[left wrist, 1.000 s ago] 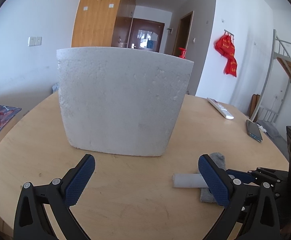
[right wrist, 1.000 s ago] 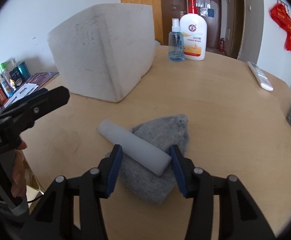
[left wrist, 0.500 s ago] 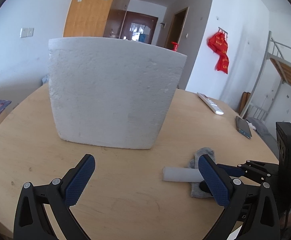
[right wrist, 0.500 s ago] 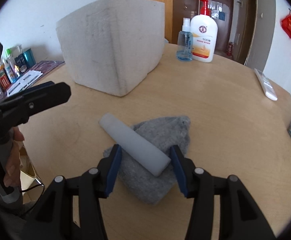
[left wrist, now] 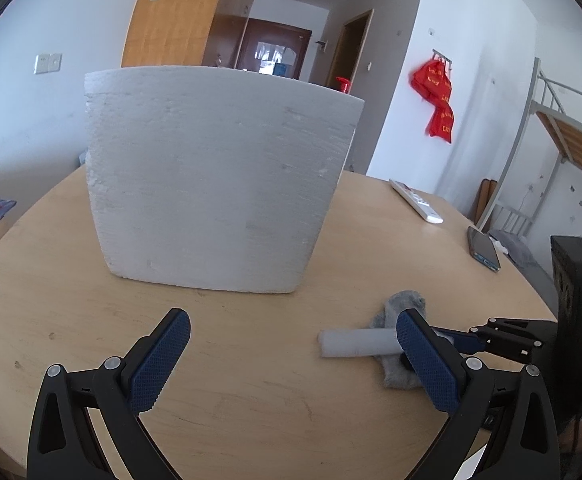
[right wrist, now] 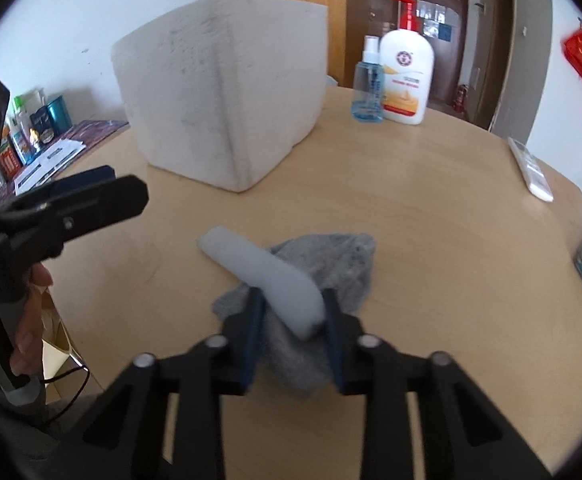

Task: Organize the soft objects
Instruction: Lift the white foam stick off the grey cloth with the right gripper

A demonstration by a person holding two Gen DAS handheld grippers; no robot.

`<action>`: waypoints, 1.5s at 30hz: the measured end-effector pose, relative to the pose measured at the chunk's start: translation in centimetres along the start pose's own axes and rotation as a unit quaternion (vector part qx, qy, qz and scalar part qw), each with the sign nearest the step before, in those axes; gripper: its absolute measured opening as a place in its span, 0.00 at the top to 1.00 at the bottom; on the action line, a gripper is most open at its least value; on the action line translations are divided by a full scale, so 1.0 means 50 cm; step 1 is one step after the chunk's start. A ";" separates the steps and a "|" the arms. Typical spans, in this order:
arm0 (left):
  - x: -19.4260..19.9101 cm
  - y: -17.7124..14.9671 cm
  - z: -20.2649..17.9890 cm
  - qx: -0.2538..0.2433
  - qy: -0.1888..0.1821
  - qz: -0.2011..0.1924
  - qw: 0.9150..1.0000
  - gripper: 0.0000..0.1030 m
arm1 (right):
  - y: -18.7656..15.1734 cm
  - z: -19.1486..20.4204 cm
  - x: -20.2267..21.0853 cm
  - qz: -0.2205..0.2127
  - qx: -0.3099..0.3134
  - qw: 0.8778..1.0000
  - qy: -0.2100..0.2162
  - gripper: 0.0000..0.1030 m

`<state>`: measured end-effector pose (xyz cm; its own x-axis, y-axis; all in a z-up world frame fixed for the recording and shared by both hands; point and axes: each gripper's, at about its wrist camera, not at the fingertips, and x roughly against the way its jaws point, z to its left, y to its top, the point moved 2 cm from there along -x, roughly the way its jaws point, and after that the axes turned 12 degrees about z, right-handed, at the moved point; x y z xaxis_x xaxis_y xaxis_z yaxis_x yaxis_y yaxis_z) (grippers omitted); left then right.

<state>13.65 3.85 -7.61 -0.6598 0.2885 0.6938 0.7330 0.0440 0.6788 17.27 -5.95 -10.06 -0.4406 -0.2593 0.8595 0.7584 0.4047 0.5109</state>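
Two soft things lay together near my edge of the round wooden table (right wrist: 431, 208): a pale foam roll (right wrist: 263, 268) resting across a crumpled grey cloth (right wrist: 335, 256). The right gripper (right wrist: 293, 312) had just been closing, with the near end of the roll between its jaws; the pads looked to be pinching it, and the foam bulged slightly there. I judged the roll very light and springy, easily crushed by a hard squeeze, not slippery against the textured pads. A grip at the end would let the free length droop or swing; a hold nearer the middle seemed safer. The cloth looked limp and likely to cling to the roll and trail after it when lifted.

The left gripper (left wrist: 291, 356) hovered above bare table with jaws spread wide, holding nothing.

Behind stood a large white foam box (left wrist: 215, 188), presumably the destination, its opening not visible from either camera. A pump bottle (right wrist: 407, 76) and a small spray bottle (right wrist: 369, 88) stood beyond it; a remote (left wrist: 415, 202) and a phone (left wrist: 483, 248) lay toward the right rim. The tabletop was smooth and level.
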 end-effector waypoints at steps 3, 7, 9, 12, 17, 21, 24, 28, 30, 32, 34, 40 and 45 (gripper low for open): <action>-0.005 -0.003 -0.007 -0.005 0.001 0.004 1.000 0.00 | -0.006 -0.003 0.006 -0.008 -0.011 1.000 0.014 0.75; -0.007 -0.008 -0.016 -0.012 0.001 0.007 1.000 0.00 | -0.012 -0.017 0.019 -0.022 -0.026 0.999 0.029 0.74; -0.006 -0.011 -0.020 -0.016 0.003 0.006 1.000 0.00 | -0.015 -0.019 0.023 -0.024 -0.026 0.999 0.021 0.73; -0.006 -0.011 -0.023 -0.016 0.001 0.007 1.000 0.00 | -0.017 -0.021 0.034 -0.035 -0.030 0.999 0.020 0.67; -0.002 -0.016 -0.042 -0.032 -0.008 0.008 0.999 0.00 | -0.013 -0.026 0.026 -0.034 -0.034 0.998 0.029 0.67; -0.003 -0.019 -0.044 -0.032 -0.006 0.011 0.999 0.00 | -0.015 -0.032 0.032 -0.051 -0.043 0.997 0.045 0.67; -0.012 -0.023 -0.047 -0.031 -0.007 0.022 0.999 0.00 | -0.017 -0.039 0.052 -0.069 -0.053 0.995 0.051 0.73; -0.012 -0.023 -0.053 -0.035 -0.007 0.020 0.999 0.00 | -0.017 -0.045 0.070 -0.089 -0.063 0.991 0.077 0.78; -0.011 -0.023 -0.054 -0.035 -0.005 0.020 0.999 0.00 | -0.017 -0.049 0.075 -0.097 -0.072 0.989 0.090 0.80; -0.010 -0.024 -0.053 -0.033 -0.003 0.019 0.999 0.00 | -0.017 -0.056 0.084 -0.108 -0.084 0.985 0.103 0.81; -0.009 -0.023 -0.052 -0.032 -0.003 0.020 0.999 0.00 | -0.015 -0.058 0.095 -0.115 -0.086 0.985 0.101 0.82; -0.002 -0.019 -0.056 -0.031 -0.003 0.015 0.999 0.00 | -0.016 -0.069 0.164 -0.155 -0.094 0.979 0.091 0.82; 0.002 -0.015 -0.077 -0.042 -0.006 0.012 0.999 0.00 | -0.023 -0.080 0.210 -0.178 -0.100 0.976 0.078 0.82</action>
<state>12.39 0.17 -7.10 -0.6403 0.2995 0.7074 0.7315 -0.0436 0.6805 13.71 -12.66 -1.72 -0.6265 -0.4886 0.6073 0.6567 0.0888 0.7489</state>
